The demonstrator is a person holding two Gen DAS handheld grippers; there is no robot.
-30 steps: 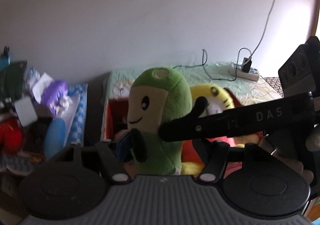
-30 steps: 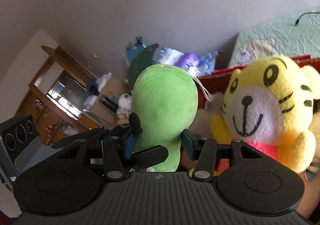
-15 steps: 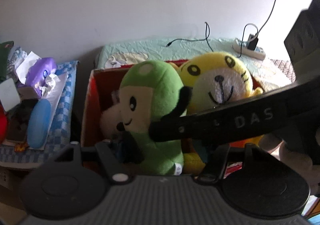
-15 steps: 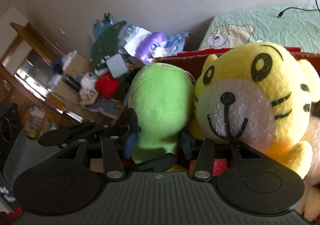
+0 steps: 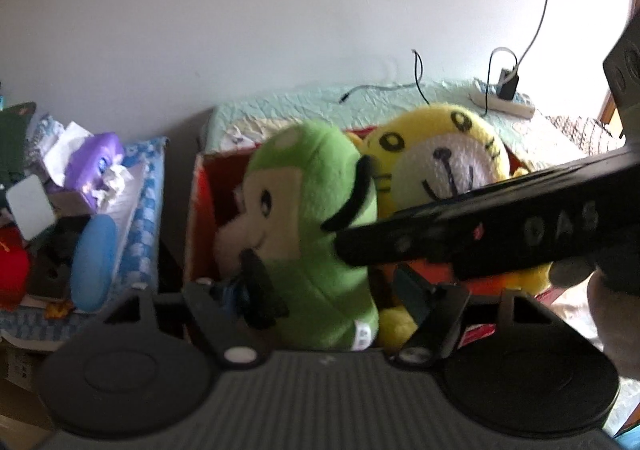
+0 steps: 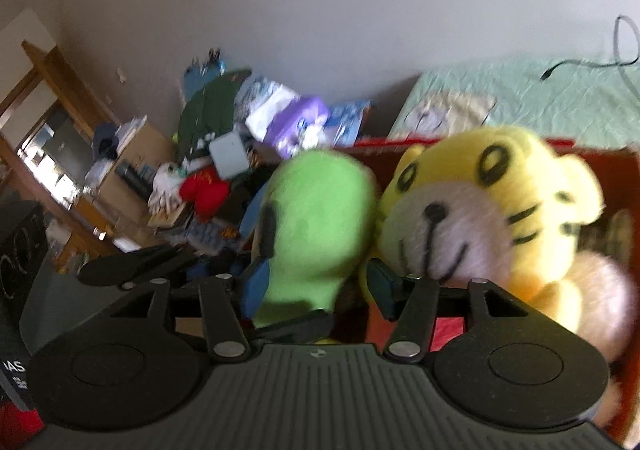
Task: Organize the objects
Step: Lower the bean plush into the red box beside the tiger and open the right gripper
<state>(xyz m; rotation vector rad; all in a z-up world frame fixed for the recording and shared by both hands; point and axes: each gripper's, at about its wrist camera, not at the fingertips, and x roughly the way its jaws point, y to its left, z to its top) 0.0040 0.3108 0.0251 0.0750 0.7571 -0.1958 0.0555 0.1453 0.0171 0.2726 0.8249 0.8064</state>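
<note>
On the left, the clutter pile (image 5: 80, 209) sits just outside the red box (image 5: 198, 209); if the green toy (image 5: 316, 217) tips over that low wall it lands among the mess, not in storage. The toy stands upright at the left end of the box, pressed against the yellow tiger (image 5: 444, 177), its base down inside.

The left gripper (image 5: 324, 290) has just been opening: its right finger stands clear of the plush, so it is spread loosely around the toy's lower body, not clamping it. The right gripper (image 6: 316, 290) has also just been widening, with the toy between its fingers; blur hides whether the pads touch, though a gap shows on the right side. I judge that with both grips let go the soft, top-heavy toy may slump forward or sideways, or a withdrawing finger may snag its black arm and drag it back out.

Writing: "DAS" on the right gripper's arm in the left view; a small white tag on the toy, unreadable
</note>
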